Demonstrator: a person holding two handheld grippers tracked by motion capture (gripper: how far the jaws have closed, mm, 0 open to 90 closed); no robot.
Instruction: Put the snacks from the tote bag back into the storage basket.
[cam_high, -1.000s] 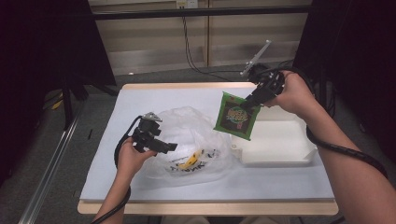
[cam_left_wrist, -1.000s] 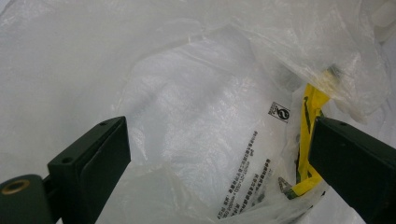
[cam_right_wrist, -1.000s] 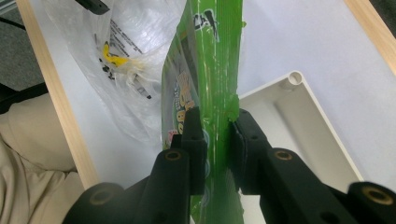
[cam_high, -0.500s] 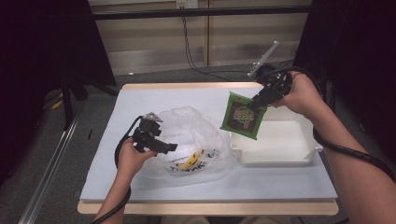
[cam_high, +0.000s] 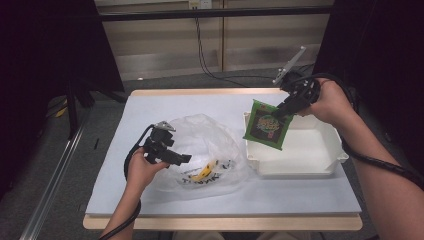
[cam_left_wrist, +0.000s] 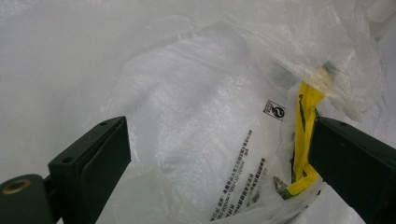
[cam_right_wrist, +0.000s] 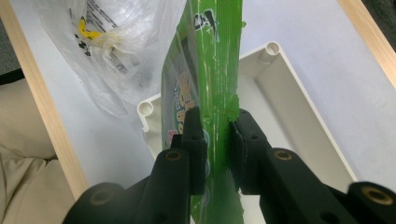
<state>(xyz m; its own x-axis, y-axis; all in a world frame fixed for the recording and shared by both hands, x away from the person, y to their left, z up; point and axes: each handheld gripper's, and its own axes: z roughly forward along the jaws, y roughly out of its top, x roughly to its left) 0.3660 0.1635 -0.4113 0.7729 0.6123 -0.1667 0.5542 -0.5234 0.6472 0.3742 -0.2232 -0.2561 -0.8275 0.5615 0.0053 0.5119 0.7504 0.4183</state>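
High view shows the right gripper (cam_high: 283, 113) pinching the green snack packet (cam_high: 266, 128) by its top seam above the white tray (cam_high: 300, 167); light, limp and crinkly, it likely carries best there; the left gripper (cam_high: 185, 158) gapes over the plastic bag (cam_high: 212, 137).

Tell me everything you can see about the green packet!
The green packet is a flat, shiny pouch, plastic by its look, with a colourful cartoon-style picture on the front. It hangs tilted in the air over the left end of the white tray, not touching it as far as I can tell. The right gripper pinches its crinkled sealed edge, with the rest dangling below. The print is too blurry to read.
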